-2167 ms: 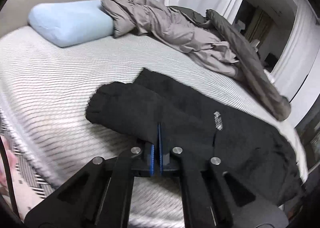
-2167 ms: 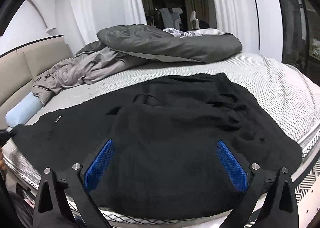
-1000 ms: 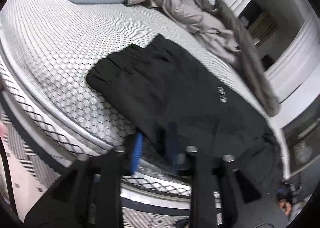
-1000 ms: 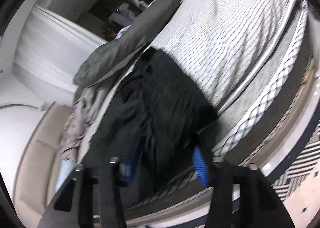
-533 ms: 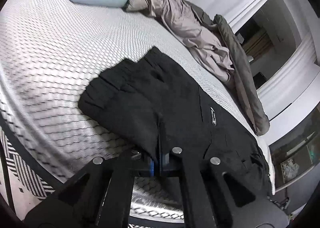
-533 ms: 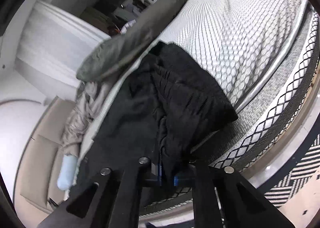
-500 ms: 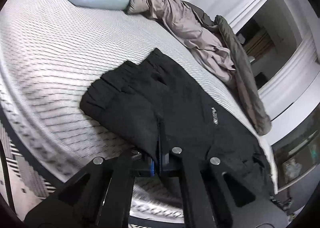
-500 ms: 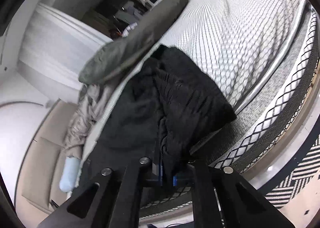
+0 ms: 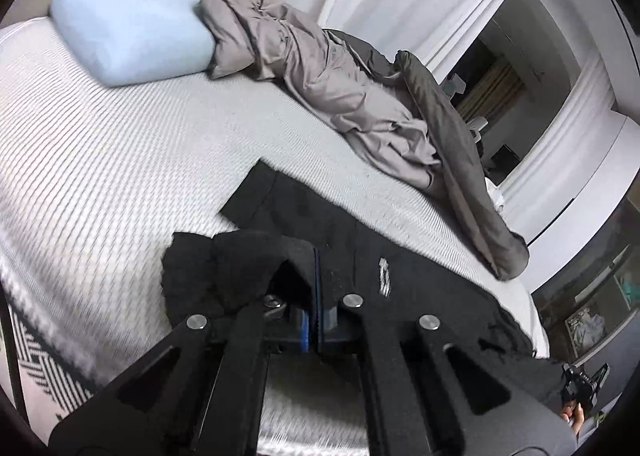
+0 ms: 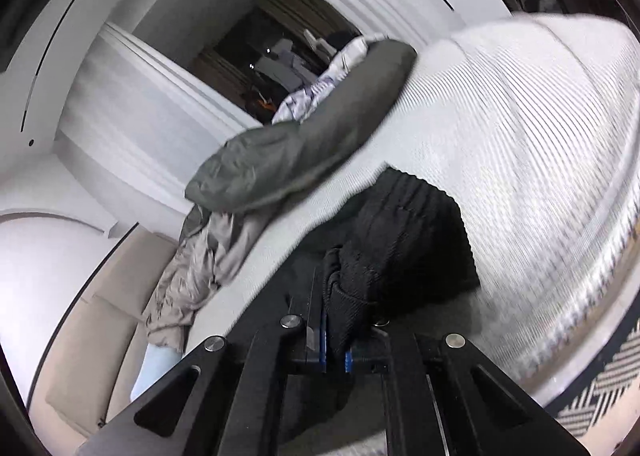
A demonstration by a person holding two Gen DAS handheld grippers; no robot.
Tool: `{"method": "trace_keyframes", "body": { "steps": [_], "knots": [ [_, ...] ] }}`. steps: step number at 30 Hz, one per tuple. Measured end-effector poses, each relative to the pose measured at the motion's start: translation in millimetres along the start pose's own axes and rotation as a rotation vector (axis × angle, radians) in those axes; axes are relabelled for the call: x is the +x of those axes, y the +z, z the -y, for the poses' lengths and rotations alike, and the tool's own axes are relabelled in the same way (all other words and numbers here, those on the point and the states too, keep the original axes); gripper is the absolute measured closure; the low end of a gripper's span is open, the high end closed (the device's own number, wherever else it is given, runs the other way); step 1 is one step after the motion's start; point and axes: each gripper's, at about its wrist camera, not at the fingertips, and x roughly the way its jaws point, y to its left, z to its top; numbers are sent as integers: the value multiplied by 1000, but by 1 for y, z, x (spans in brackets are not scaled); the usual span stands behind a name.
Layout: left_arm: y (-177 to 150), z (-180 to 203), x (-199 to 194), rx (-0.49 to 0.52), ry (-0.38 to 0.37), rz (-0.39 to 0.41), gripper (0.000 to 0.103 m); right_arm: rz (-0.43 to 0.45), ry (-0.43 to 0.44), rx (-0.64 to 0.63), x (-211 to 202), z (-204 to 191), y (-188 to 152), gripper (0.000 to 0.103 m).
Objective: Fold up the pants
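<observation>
Black pants [image 9: 400,276] on the bed [image 9: 100,184] are lifting at their near edge, both the left gripper [image 9: 316,296] and right gripper [image 10: 326,320] having just clamped onto the cloth, starting the fold.

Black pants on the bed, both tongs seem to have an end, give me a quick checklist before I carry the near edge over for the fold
1. Left tongs shut on the black pants: ok, fabric bunched between the pads.
2. Right tongs shut on the pants: ok, cloth gathered between the pads.
3. Far edge of the pants lying flat on the mattress: ok at the left end; right end looks rumpled.
4. Landing area free: ok; the grey duvet and blue pillow lie apart from the pants.
5. Both layers caught in each grip: cannot tell.
</observation>
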Motion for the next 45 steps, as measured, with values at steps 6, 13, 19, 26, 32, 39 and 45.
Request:
{"method": "trace_keyframes", "body": {
  "steps": [6, 13, 19, 26, 32, 39, 45],
  "knots": [
    [74, 19, 98, -14, 53, -65, 103, -53, -59, -56, 106, -48, 73, 98],
    [99, -4, 245, -54, 141, -298, 75, -199, -251, -74, 291, -55, 121, 35],
    [107, -12, 241, -76, 133, -295, 53, -228, -316, -94, 306, -45, 107, 33],
    [85, 12, 180, -21, 133, -240, 47, -182, -207, -190, 224, -73, 59, 18],
    [37, 18, 158, -85, 83, -297, 48, -215, -145, -184, 184, -80, -1, 18],
    [2, 18, 188, -95, 159, -378, 56, -270, -101, -205, 176, -74, -52, 18],
    [-18, 28, 162, -114, 118, -379, 56, -260, -119, -232, 166, -56, -49, 18]
  ]
}}
